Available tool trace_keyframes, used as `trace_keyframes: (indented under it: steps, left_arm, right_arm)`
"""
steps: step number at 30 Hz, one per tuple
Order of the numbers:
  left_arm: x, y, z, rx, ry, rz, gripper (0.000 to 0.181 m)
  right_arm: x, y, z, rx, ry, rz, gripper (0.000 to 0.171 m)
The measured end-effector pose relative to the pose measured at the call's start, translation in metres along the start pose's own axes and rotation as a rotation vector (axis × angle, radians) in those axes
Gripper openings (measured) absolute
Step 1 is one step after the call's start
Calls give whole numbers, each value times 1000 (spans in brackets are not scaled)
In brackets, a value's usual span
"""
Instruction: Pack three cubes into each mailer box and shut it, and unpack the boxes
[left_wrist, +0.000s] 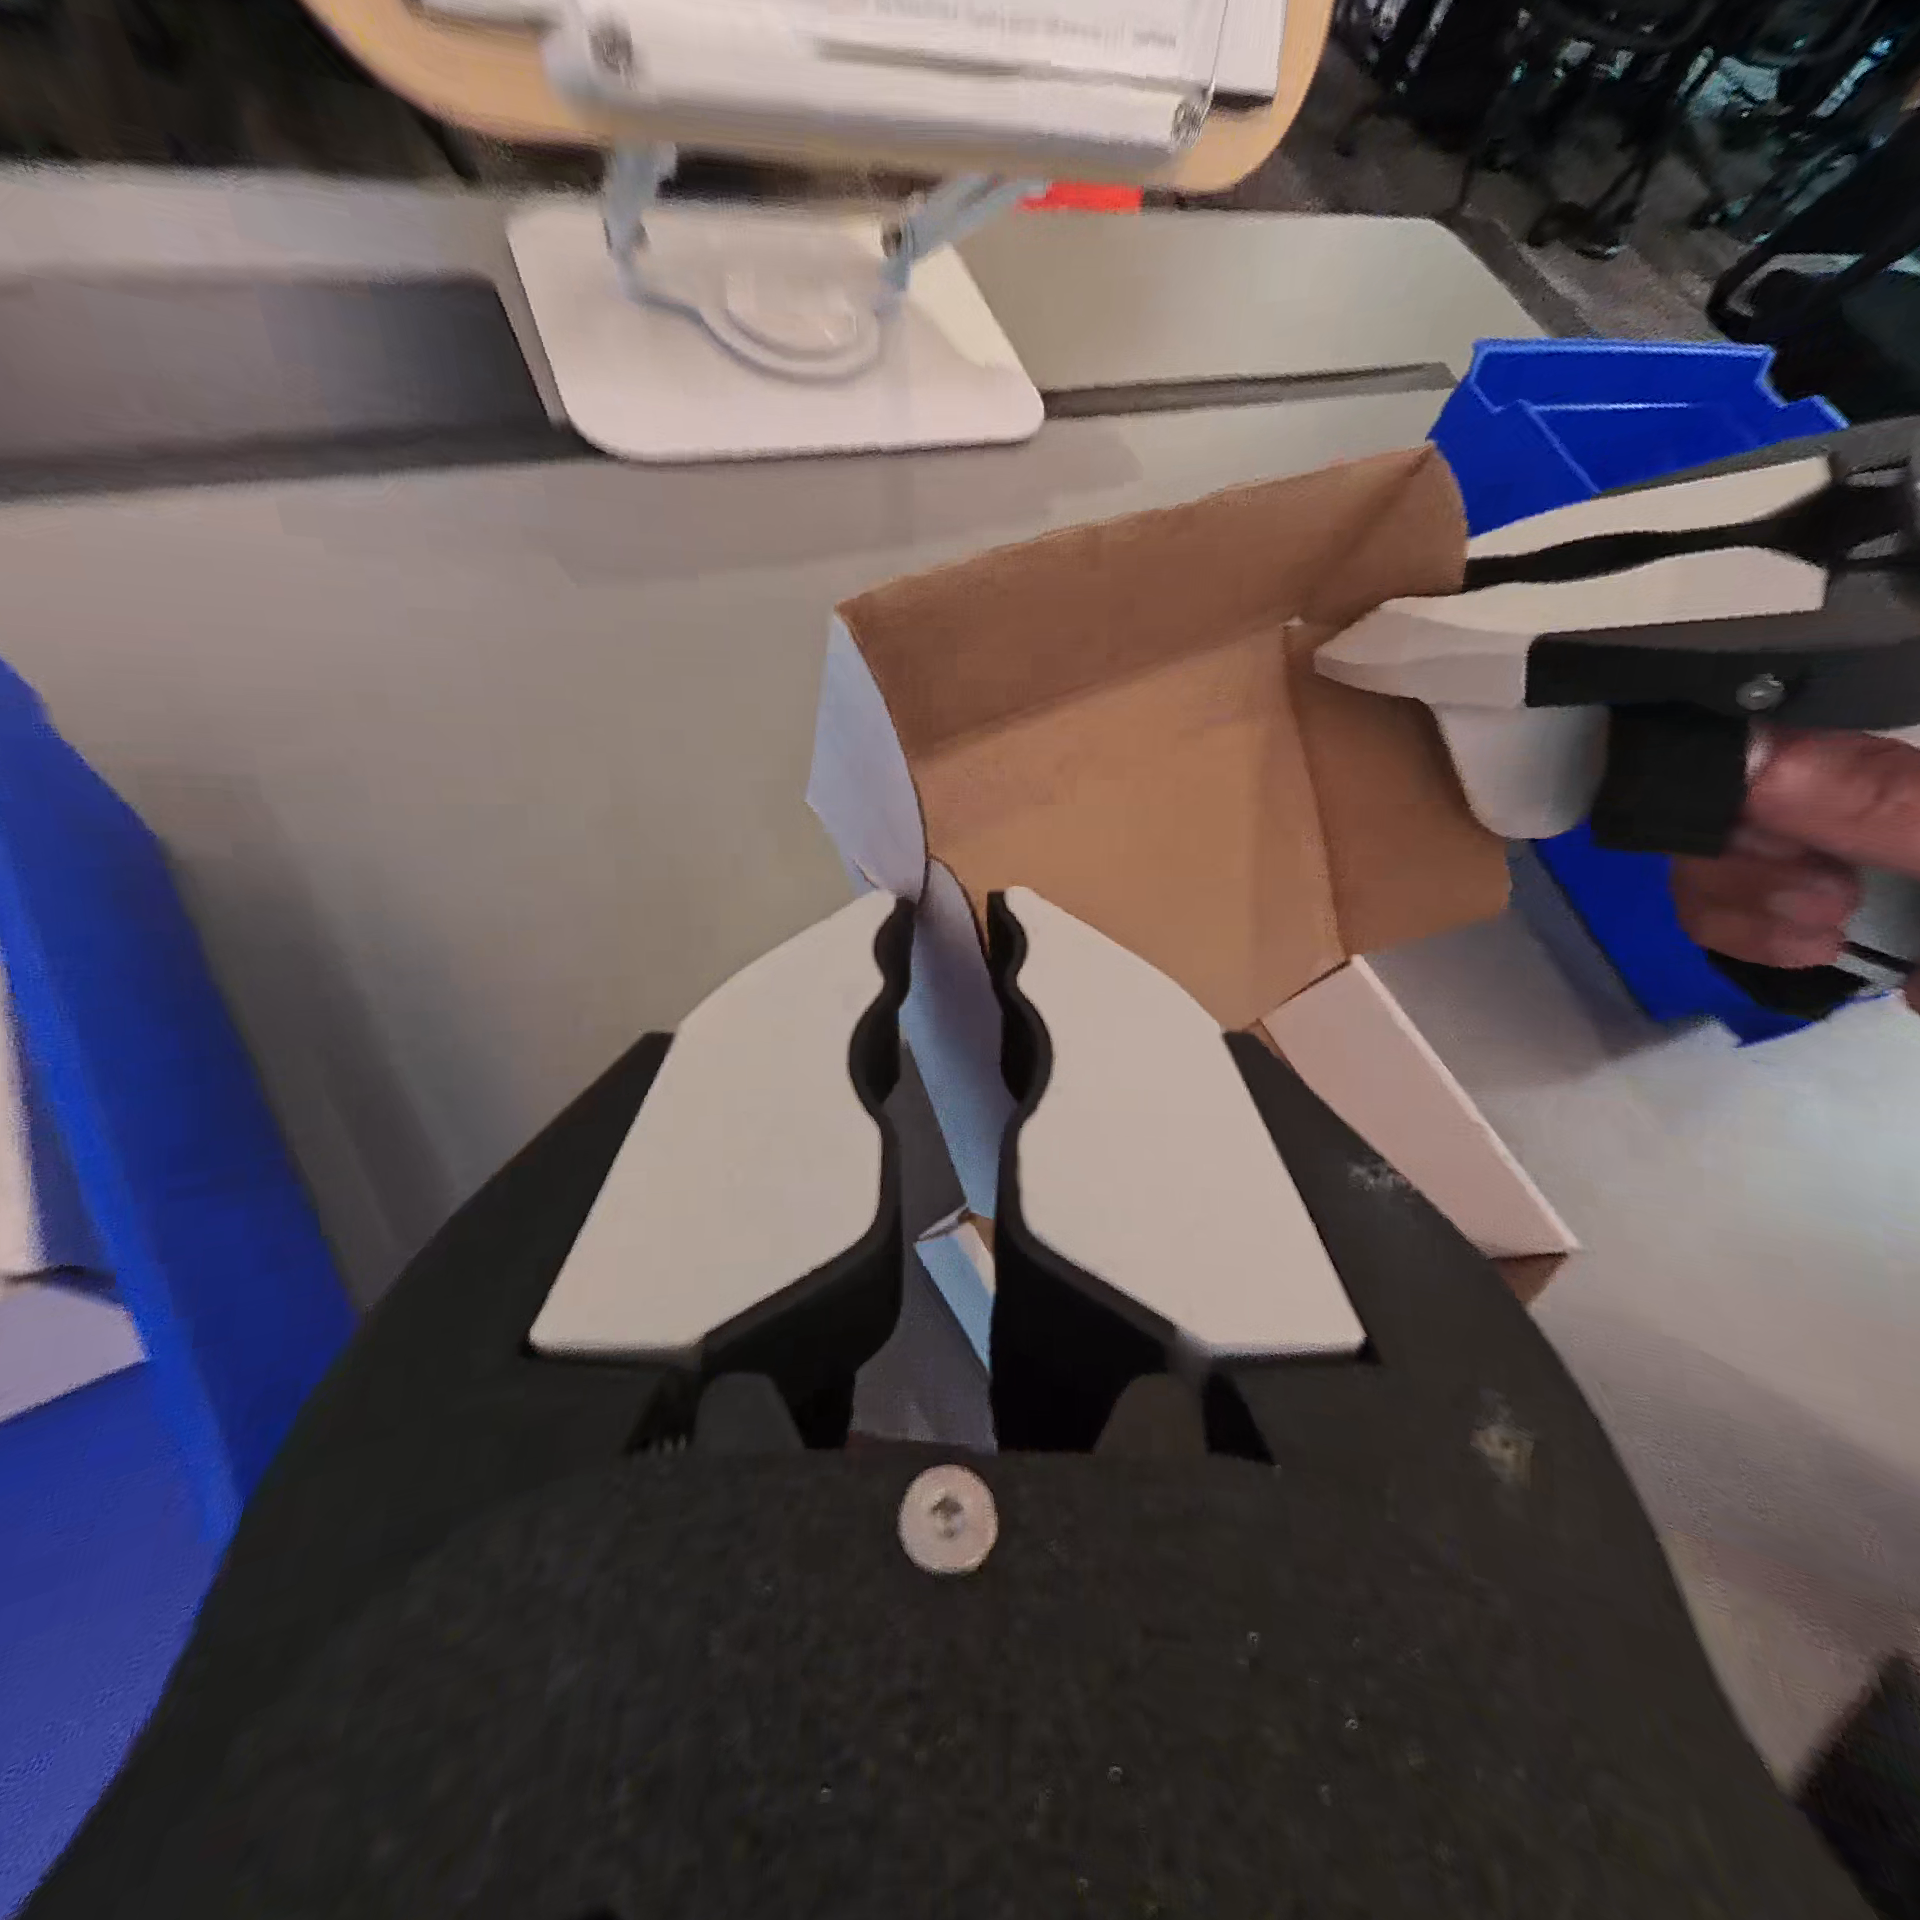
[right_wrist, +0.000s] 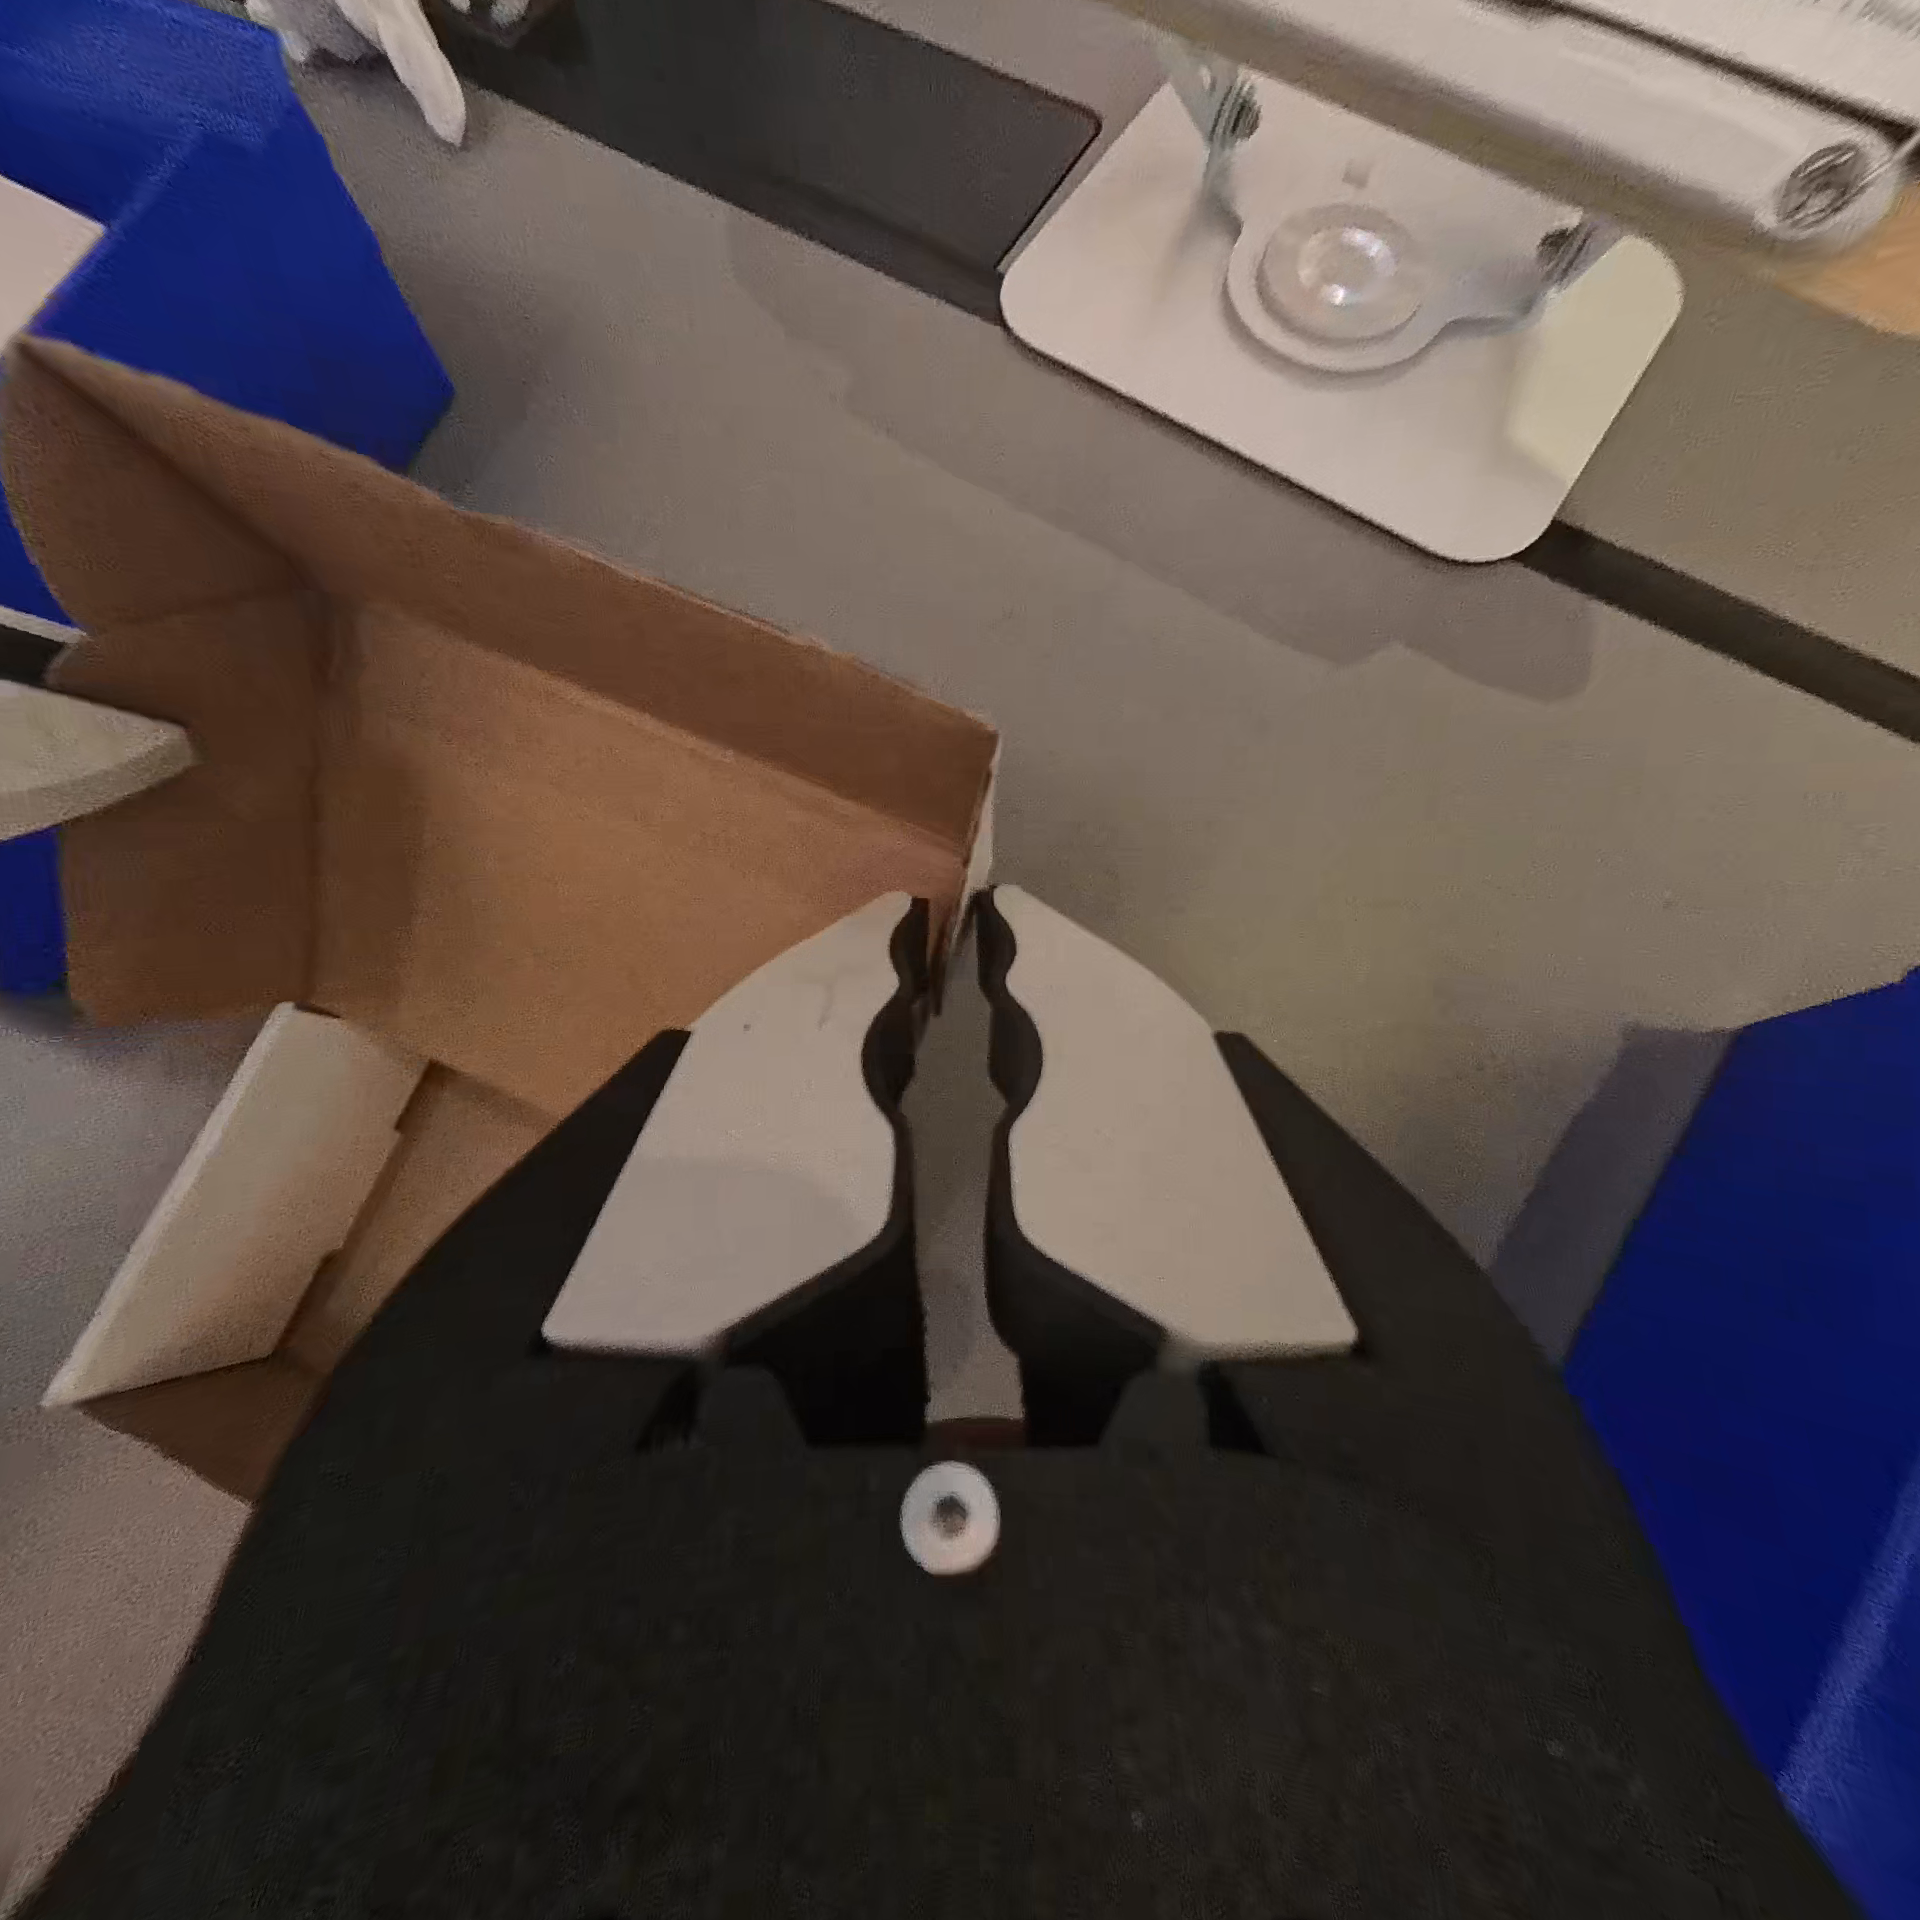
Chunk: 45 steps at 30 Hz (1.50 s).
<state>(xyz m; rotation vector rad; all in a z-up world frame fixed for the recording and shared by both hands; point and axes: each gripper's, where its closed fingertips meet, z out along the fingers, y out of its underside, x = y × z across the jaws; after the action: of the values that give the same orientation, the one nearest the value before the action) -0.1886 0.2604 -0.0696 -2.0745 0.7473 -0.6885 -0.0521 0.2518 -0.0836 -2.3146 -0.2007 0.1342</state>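
Box: an open mailer box (left_wrist: 1132, 769), brown inside and white outside, sits over the grey table (left_wrist: 416, 644) between my two grippers, its lid flap raised and tilted.
Left gripper: my left gripper (left_wrist: 948, 914) has its jaws nearly together, clamped on the white left edge of the box flap.
Right gripper: my right gripper (right_wrist: 961, 909) has its jaws closed on the right corner of the same flap; in the left wrist view it reaches in from the right.
Hand: my hand (left_wrist: 1808, 831) grips the right gripper's handle.
Bins: a blue bin (left_wrist: 1621, 436) stands far right; another blue bin (right_wrist: 218, 229) stands left.
Stand: a white stand base (left_wrist: 769, 332) rests at the far side.
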Motion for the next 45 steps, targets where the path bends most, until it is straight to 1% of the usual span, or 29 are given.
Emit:
trace_keyframes:
  steps: [1, 3, 5, 8, 12, 14, 16, 18, 19, 20, 21, 23, 24, 25, 26, 29, 31, 34, 36, 40, 42, 43, 45]
  left_arm:
    - [4, -2, -5, 47, -22, 56, 12]
    - [11, 1, -18, 132, -75, 162, 10]
    - [19, 16, -30, 181, -103, 230, 9]
    - [34, 37, -53, 271, -67, 234, 8]
    - [52, 58, -76, 256, -47, 256, 9]
    - [56, 61, -81, 264, -62, 264, 9]
    - [57, 50, -80, 281, -85, 277, 9]
    - [59, 32, -84, 365, -120, 287, 9]
    - [61, 26, -86, 407, -142, 321, 9]
    - [61, 26, -86, 422, -172, 357, 9]
    - [61, 32, -85, 415, -190, 375, 9]
    - [62, 54, -80, 376, -175, 385, 9]
    - [65, 62, -82, 397, -158, 394, 9]
    - [72, 65, -90, 443, -132, 433, 9]
    - [77, 69, -94, 444, -144, 479, 9]
    - [88, 84, -100, 432, -183, 586, 11]
    - [88, 98, -99, 364, -174, 573, 11]
    - [88, 120, -97, 257, -105, 511, 9]
    - [91, 135, -95, 187, -60, 485, 10]
    - [95, 154, -96, 109, -41, 519, 9]
    - [95, 163, -99, 77, -46, 514, 13]
    - [94, 166, -102, 72, -56, 510, 26]
    - [91, 166, -111, 99, -90, 520, 37]
  right_arm:
    - [-2, 0, -9, 43, 26, -11, 8]
    - [-10, 4, -27, 124, 54, -25, 8]
    - [-21, 16, -44, 192, 70, -33, 8]
    - [-38, 44, -67, 263, 95, -2, 7]
    - [-60, 74, -89, 248, 79, 43, 8]
    - [-65, 72, -97, 254, 90, 7, 8]
    - [-57, 56, -101, 275, 158, -48, 9]
    - [-48, 34, -104, 334, 224, -79, 6]
    - [-44, 27, -104, 353, 263, -85, 6]
    - [-44, 26, -102, 354, 266, -79, 6]
    - [-46, 30, -101, 356, 254, -52, 6]
    - [-49, 46, -97, 358, 241, -12, 6]
    - [-48, 57, -95, 371, 255, 24, 6]
    - [-48, 61, -99, 436, 255, 56, 5]
    - [-51, 66, -107, 496, 252, 90, 4]
    - [-67, 85, -126, 535, 250, 154, 5]
    - [-79, 102, -132, 496, 241, 141, 7]
    - [-89, 132, -131, 436, 182, 147, 8]
    - [-91, 147, -127, 392, 176, 119, 7]
    - [-92, 165, -117, 297, 138, 118, 4]
    - [-94, 176, -111, 253, 92, 129, 6]
    - [-94, 180, -109, 240, 77, 121, 9]
    - [-95, 188, -107, 219, 53, 65, 15]
